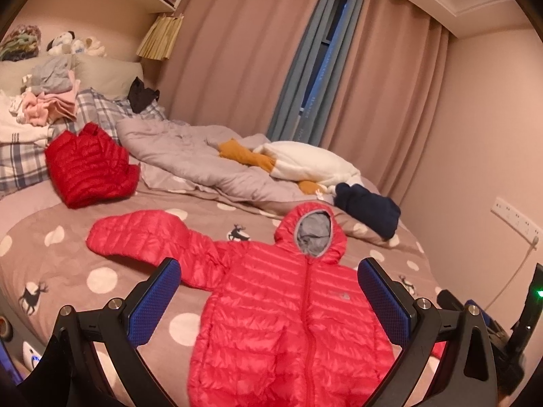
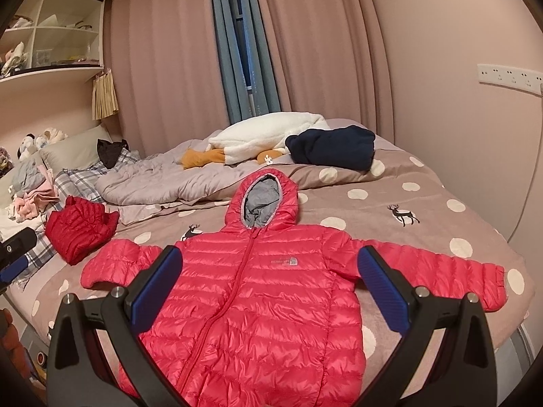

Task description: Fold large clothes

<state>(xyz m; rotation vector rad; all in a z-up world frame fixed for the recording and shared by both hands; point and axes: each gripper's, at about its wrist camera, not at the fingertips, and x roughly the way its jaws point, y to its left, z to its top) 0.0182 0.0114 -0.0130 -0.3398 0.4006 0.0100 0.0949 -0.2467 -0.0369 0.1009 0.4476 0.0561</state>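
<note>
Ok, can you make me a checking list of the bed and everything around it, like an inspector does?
Surface: bed cover, brown with white dots and deer, lies mostly flat.
Job's things: pink hooded jacket spread flat, front up, zipped, both sleeves out sideways, hood open. Red jacket lies bundled to the left.
Clutter: grey quilt rumpled, navy garment, white plush toy, clothes pile near the pillows.
Grippers: left gripper and right gripper both open, holding nothing, above the jacket.
Cables: white cord runs down from the wall sockets.
Surroundings: pink curtains, shelves, soft toys.
</note>
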